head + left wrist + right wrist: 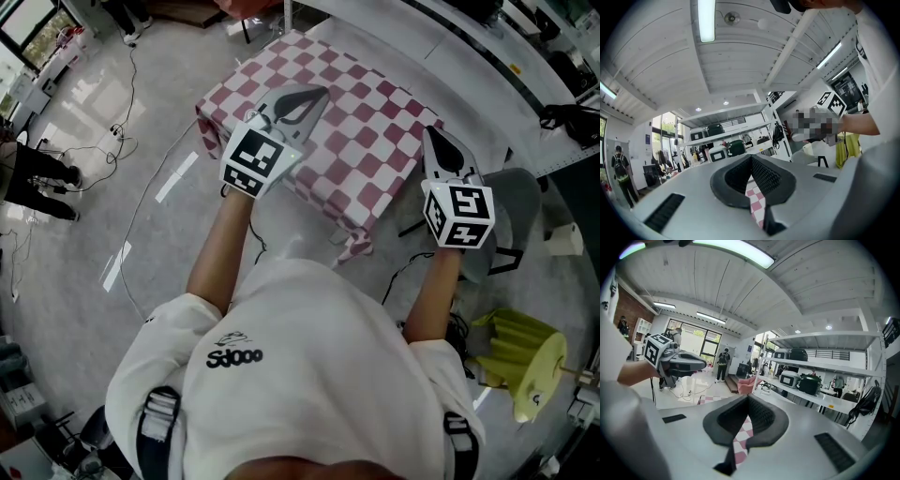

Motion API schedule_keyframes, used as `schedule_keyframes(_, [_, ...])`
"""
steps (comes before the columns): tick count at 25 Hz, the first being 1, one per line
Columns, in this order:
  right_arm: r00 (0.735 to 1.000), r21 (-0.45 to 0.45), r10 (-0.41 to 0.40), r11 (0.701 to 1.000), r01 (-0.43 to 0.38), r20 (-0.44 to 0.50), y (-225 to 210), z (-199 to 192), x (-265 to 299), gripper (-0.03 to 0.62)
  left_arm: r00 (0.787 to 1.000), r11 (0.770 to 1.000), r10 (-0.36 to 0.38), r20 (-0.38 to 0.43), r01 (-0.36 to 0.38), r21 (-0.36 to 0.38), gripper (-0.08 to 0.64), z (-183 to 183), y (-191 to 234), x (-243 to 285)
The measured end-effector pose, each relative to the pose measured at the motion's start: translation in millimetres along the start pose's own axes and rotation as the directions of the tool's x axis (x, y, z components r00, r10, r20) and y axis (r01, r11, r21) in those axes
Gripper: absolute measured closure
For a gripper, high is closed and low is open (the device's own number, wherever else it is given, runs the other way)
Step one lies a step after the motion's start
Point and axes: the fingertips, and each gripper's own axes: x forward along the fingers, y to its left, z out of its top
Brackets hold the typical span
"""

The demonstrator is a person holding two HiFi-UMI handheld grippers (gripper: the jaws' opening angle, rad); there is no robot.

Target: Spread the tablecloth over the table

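Note:
The red-and-white checked tablecloth (370,122) lies draped over a small table, its near edge hanging down in front of me. My left gripper (314,94) reaches level over the cloth's middle left. In the left gripper view its jaws (751,158) are closed together, with a strip of the checked cloth (757,200) pinched between them. My right gripper (429,133) is at the cloth's right edge. There too its jaws (748,399) are closed, with the checked cloth (739,442) caught between them.
A grey chair (517,199) stands right of the table, with a yellow pleated object (516,358) nearer me. Cables (120,127) trail over the floor at left, where a person (37,178) stands. A white counter (450,42) runs behind the table. Shelves with appliances (806,380) stand ahead.

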Motion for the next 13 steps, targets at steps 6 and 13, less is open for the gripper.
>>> schedule_keyframes(6, [1.0, -0.017, -0.008, 1.0, 0.008, -0.011, -0.5, 0.1, 2.6, 0.571, 1.0, 1.0, -0.002, 0.0, 0.002, -0.003, 0.534, -2.4, 2.5, 0.0])
schedule_keyframes(13, [1.0, -0.013, -0.003, 1.0, 0.002, -0.021, 4.0, -2.1, 11.2, 0.571, 1.0, 1.0, -0.001, -0.006, 0.001, -0.008, 0.535, -8.5, 9.9, -0.2])
